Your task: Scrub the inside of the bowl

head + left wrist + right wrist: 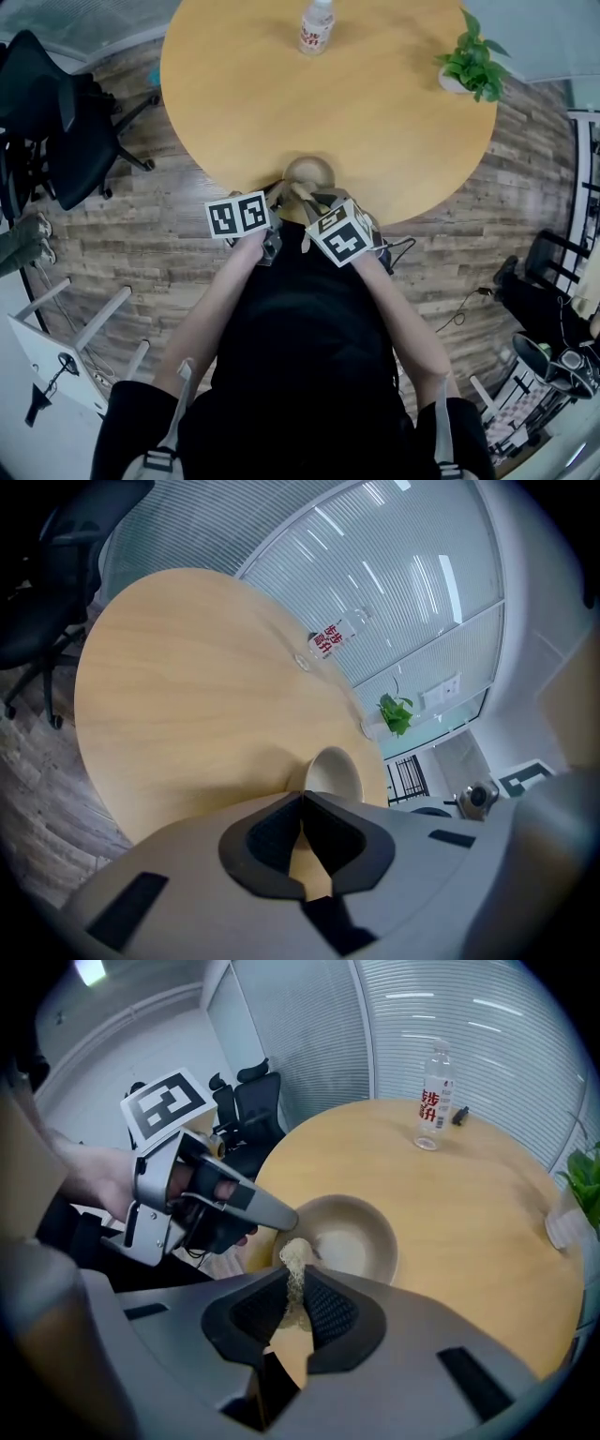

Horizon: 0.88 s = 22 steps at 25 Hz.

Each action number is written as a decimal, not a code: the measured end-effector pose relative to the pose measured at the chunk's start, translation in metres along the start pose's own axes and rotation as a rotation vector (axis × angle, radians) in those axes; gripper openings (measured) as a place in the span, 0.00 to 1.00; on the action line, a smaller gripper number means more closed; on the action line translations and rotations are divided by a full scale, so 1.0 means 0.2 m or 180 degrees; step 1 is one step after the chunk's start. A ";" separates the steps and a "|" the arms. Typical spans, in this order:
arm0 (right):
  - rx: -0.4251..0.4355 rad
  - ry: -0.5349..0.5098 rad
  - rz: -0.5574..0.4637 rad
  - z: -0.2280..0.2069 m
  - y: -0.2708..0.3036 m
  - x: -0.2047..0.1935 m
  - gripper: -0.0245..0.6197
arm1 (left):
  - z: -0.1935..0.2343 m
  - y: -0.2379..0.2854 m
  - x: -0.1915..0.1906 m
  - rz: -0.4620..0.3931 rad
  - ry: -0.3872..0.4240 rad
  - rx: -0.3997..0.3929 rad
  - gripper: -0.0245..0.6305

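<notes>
Bowl (309,173) sits at the near edge of the round wooden desk (375,112), right in front of us. Our right gripper (296,1277) has its fingers clamped on a beige fibrous scrubber (296,1256), whose top reaches over the bowl's near rim. Our left gripper (302,797) has its fingers clenched together, tips at the bowl's left rim; we cannot tell whether they pinch it. A water bottle (317,26) and a potted plant (473,64) stand well apart on the desk's far side.

Office: swivel chairs (66,122), round meeting table (375,112), blind-covered glass partitions (450,1007).
</notes>
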State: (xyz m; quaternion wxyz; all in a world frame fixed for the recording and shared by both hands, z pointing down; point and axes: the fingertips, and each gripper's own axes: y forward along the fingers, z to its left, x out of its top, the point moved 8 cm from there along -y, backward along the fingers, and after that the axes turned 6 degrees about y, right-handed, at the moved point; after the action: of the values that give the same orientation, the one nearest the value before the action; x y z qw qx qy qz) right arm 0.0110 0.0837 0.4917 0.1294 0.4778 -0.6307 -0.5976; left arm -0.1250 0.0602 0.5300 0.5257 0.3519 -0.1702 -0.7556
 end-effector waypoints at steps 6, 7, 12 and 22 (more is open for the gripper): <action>-0.0364 -0.0903 0.0335 -0.01 -0.05 -0.02 0.11 | 0.00 0.00 0.00 0.0045 0.0044 -0.0003 0.07; -0.0425 -0.1018 0.0378 -0.02 -0.05 -0.02 0.11 | -0.01 0.00 -0.01 0.0049 0.0062 -0.0005 0.07; -0.0519 -0.1097 0.0460 0.00 -0.02 -0.04 0.11 | -0.03 0.01 0.00 0.0088 0.0071 -0.0031 0.07; -0.0828 -0.1051 0.0303 -0.01 0.06 0.01 0.11 | -0.02 0.00 0.00 0.0129 0.0096 -0.0010 0.07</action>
State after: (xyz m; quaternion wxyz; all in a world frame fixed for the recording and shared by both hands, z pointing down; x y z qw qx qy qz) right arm 0.0060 0.0775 0.5026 0.1130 0.3224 -0.5827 -0.7374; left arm -0.1208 0.0610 0.5273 0.5439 0.3589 -0.1682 -0.7397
